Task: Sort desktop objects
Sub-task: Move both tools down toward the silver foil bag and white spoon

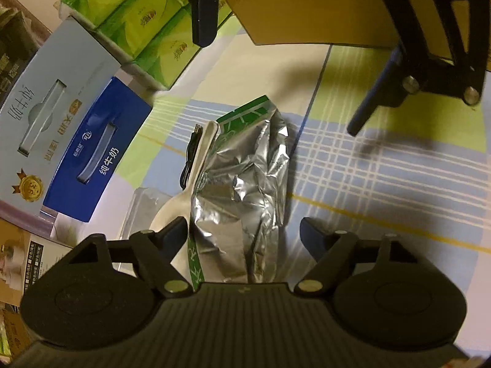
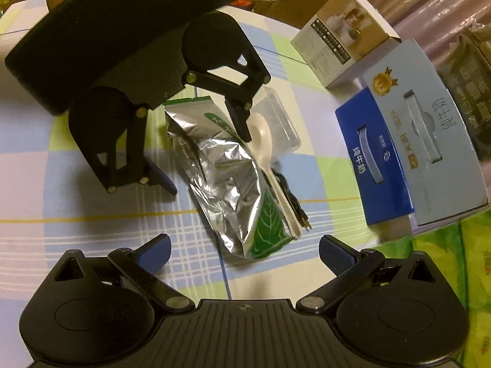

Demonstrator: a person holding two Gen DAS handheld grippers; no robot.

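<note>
A crumpled silver foil bag [image 1: 245, 171] [image 2: 224, 168] with green print lies on the checked cloth. A white plastic spoon [image 1: 201, 150] [image 2: 264, 141] and a coiled black cable [image 1: 188, 159] [image 2: 291, 196] lie along one side of it. My left gripper [image 1: 244, 230] [image 2: 201, 150] is open and straddles one end of the bag, one finger by the spoon's bowl. My right gripper [image 2: 245, 245] [image 1: 288, 58] is open near the bag's opposite, leaf-printed end, with nothing between its fingers.
A clear plastic box [image 1: 144, 202] [image 2: 279, 113] sits beside the spoon's bowl. A blue-and-white milk carton box [image 1: 61, 122] [image 2: 414, 141], green tissue packs [image 1: 147, 21] [image 2: 460, 260] and a small printed box [image 2: 340, 36] line that side. Brown cardboard [image 1: 307, 3] is behind the right gripper.
</note>
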